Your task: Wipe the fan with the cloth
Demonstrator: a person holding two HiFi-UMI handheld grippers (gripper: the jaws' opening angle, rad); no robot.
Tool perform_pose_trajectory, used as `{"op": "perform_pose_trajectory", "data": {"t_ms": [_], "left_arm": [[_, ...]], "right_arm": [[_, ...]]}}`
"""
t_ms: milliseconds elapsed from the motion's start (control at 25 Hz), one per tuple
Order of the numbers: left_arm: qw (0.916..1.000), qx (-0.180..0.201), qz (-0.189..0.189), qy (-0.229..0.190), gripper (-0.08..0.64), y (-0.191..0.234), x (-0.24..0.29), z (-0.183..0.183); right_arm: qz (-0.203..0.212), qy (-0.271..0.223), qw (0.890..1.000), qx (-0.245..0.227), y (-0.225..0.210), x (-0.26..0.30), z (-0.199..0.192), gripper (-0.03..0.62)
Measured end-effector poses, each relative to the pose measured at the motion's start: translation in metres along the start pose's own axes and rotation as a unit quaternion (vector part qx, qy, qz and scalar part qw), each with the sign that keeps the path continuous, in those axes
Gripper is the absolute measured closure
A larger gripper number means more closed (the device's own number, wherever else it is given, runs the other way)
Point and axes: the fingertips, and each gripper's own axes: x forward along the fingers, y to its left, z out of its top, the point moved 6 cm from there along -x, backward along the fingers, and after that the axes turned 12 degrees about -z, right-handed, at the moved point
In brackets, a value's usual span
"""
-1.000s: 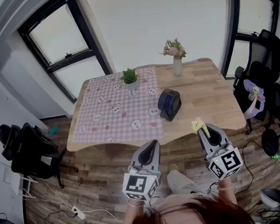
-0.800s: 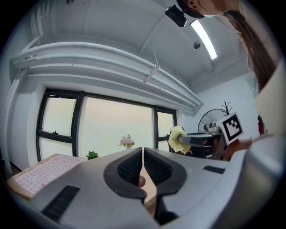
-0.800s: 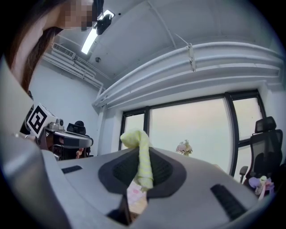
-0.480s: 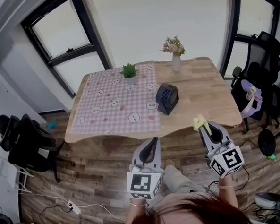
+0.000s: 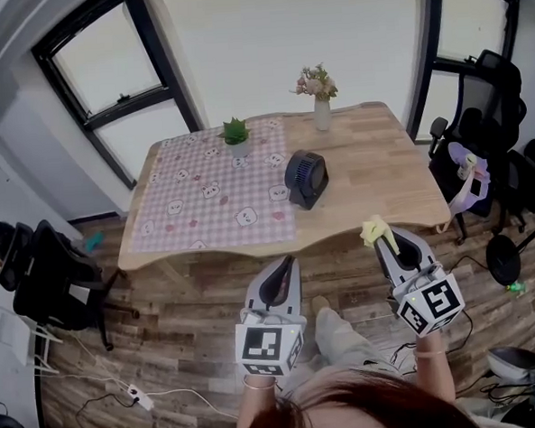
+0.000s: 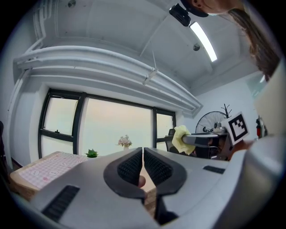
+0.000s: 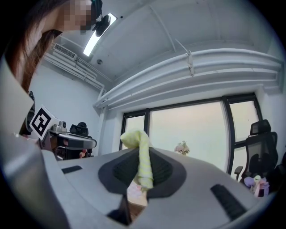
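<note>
Yellow cloth (image 5: 374, 232) tight in right gripper (image 5: 386, 246); left gripper (image 5: 287, 266) closed, empty.

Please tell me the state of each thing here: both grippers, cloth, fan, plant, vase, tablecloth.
Left gripper: shut, empty.
Right gripper: shut on the cloth.
Cloth: pinched between the jaws, its end sticking up.
Fan: upright on the table, untouched.
Potted plant: upright.
Vase: upright, holding flowers.
Tablecloth: spread flat.
</note>
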Motion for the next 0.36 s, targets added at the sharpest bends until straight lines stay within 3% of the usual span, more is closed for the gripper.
{"op": "perform_pose_trajectory", "data": {"t_ms": [360], "left_arm": [[1.0000, 0.007, -0.002, -0.003, 0.543, -0.015, -0.011, 0.001]], "right_arm": [[0.007, 0.003, 1.000, -0.006, 0.010, -0.019, 0.000, 0.545]]}}
